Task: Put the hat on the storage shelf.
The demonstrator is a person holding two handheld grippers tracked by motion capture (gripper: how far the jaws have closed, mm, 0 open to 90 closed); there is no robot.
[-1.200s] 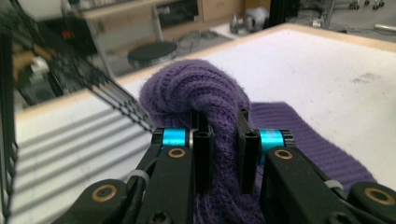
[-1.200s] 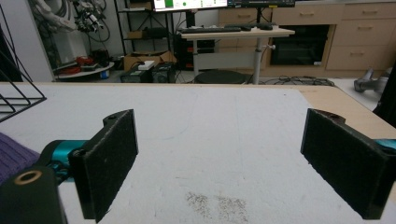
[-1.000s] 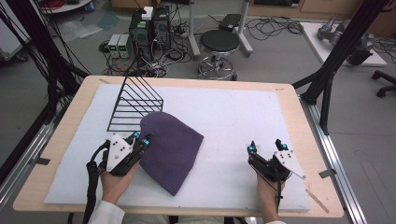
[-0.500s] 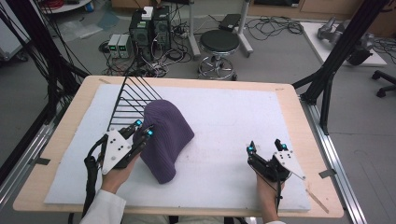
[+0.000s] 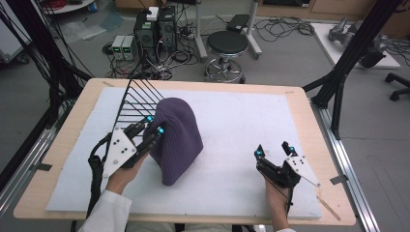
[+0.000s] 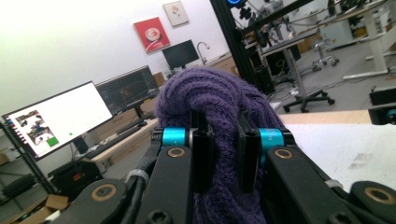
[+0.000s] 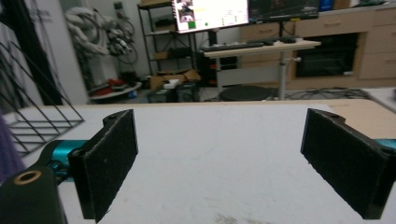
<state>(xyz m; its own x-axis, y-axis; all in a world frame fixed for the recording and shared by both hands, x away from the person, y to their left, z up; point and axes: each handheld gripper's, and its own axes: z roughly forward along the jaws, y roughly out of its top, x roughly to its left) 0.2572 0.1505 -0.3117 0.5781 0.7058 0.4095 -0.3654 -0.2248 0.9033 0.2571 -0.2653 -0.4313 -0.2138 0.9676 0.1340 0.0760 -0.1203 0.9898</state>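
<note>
Left gripper (image 5: 153, 124): I have its jaws clamped on a bunched fold of the purple knit beanie (image 5: 176, 137); in the left gripper view the wool (image 6: 219, 107) bulges over and between the pads.
Beanie: one side is held up off the white mat (image 5: 251, 121), the lower end drapes down onto it, just beside the black wire rack (image 5: 133, 99).
Right gripper (image 5: 273, 151): jaws wide apart, nothing between them, low over the mat and well apart from the beanie.
Risk, slip: I judge the grip takes only a fold of loose knit, so the hanging weight could pull it free.
Risk, snag: the raised side sits close to the rack's wires; a swing that way could catch yarn.
Risk, drag: the trailing end may scuff along the mat.
</note>
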